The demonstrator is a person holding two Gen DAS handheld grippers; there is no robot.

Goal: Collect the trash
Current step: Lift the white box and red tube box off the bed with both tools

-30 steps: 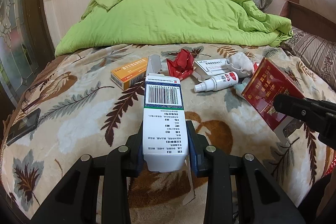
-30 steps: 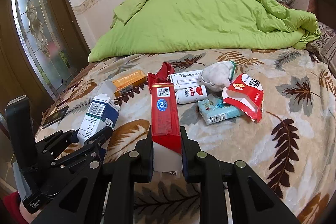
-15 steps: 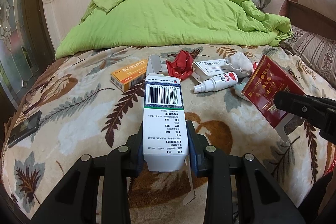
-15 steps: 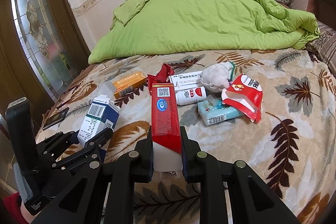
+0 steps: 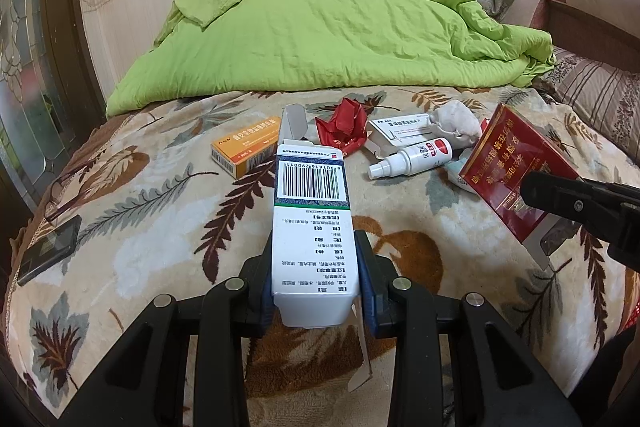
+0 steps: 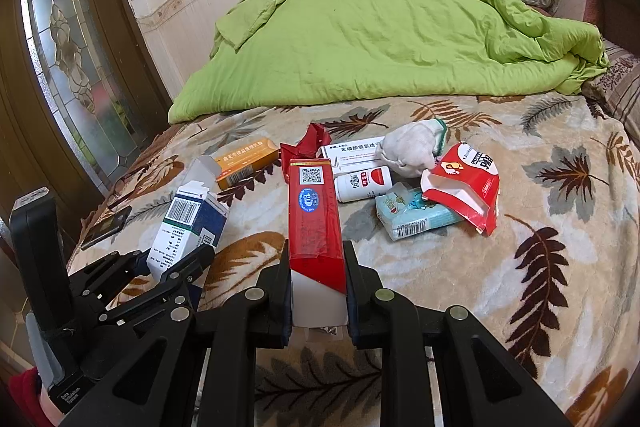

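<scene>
Squeezing both thin cartons, I risk crushing them; my left gripper (image 5: 316, 283) clamps the white-and-blue barcoded cardboard box (image 5: 310, 227), my right gripper (image 6: 318, 291) the long red carton (image 6: 316, 223); remaining litter lies ahead.

Open bedspread (image 6: 540, 267) lies right of the litter cluster; orange box (image 6: 246, 163), spray bottle (image 6: 362, 183) and red packet (image 6: 466, 187) crowd mid-bed.
</scene>
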